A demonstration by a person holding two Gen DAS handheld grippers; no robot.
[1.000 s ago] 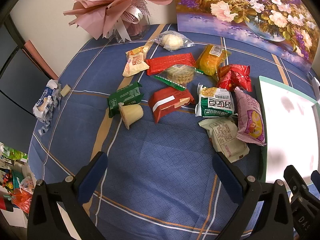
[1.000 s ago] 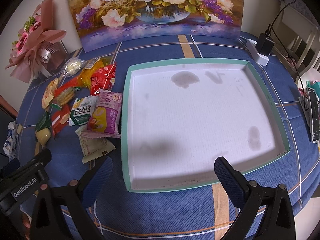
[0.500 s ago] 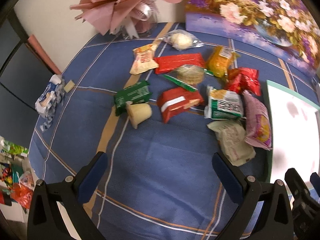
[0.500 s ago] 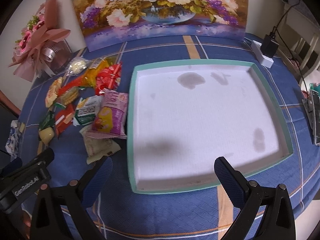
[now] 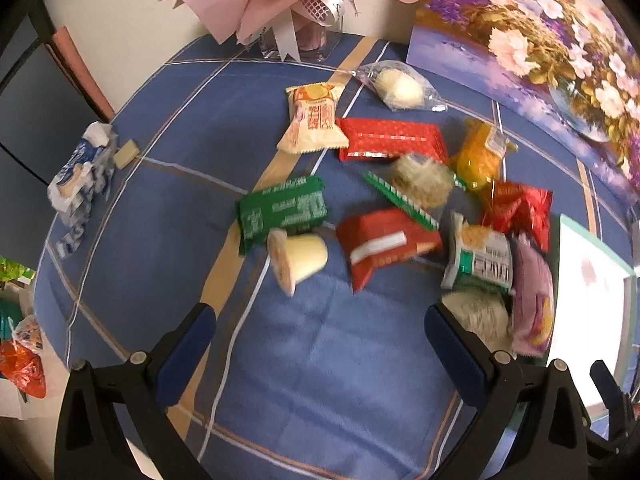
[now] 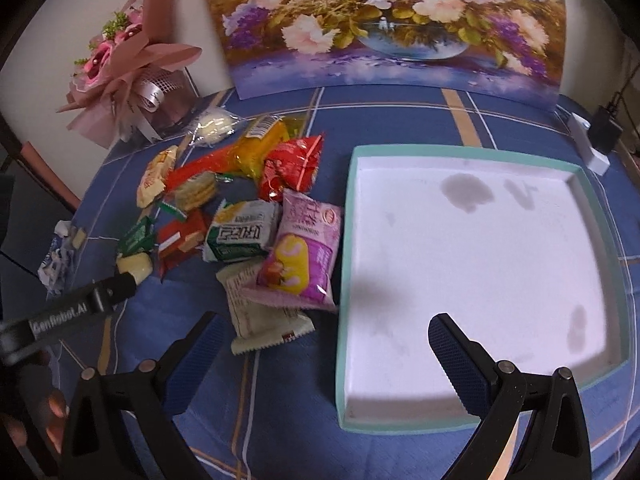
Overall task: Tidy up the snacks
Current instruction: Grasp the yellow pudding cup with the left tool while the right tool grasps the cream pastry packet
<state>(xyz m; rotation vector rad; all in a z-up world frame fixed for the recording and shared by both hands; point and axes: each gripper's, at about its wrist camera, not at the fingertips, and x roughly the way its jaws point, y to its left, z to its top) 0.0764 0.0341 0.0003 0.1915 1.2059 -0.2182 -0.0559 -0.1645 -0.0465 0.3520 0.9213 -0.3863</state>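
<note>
Hovering over the blue checked cloth (image 5: 168, 168), the left gripper (image 5: 320, 334) has its jaws spread wide with nothing between them, just short of a pudding cup (image 5: 298, 260) lying on its side. The snacks sit in a loose heap past it: a green pack (image 5: 282, 209) touching the cup, a red pack (image 5: 384, 242) just beside it, and a purple bag (image 6: 302, 254) near the tray (image 6: 346, 264). The right gripper (image 6: 326, 338) is open too, holding nothing, hanging over the tray's near left corner, with a beige pack (image 6: 262, 312) near its left finger. The tray's white floor holds no snacks, only a few dark stains. A flower painting (image 6: 384, 20) and a pink bouquet (image 6: 128, 64) stand at the back.
</note>
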